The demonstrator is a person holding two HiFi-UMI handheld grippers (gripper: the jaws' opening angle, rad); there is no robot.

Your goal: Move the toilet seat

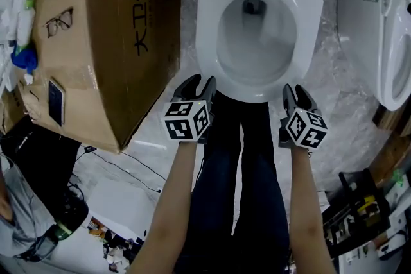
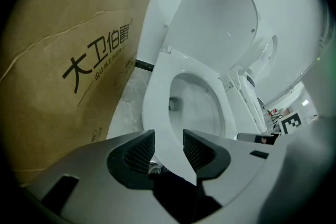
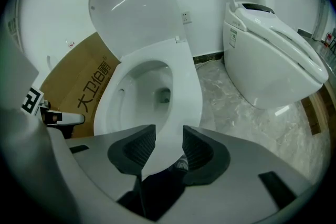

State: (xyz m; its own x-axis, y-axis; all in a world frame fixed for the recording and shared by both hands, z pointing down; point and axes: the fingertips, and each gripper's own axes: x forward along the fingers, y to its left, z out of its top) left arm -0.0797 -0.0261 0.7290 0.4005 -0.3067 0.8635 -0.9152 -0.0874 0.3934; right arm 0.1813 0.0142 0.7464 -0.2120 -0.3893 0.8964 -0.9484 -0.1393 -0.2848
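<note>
Down flat on the bowl, the toilet seat [image 1: 209, 35] is met at the left and right of its front edge by the left gripper [image 1: 199, 83] and the right gripper [image 1: 295, 94]. Both pairs of jaws are held apart with nothing gripped, and the white rim is seen through each gap only in the gripper views. The raised lid [image 3: 134, 5] is shown whole there but is cropped in the head view. A cardboard box [image 1: 96, 29] is stood close on the left and a second toilet [image 3: 273, 55] on the right, over crinkled plastic sheeting [image 3: 231, 107].
</note>
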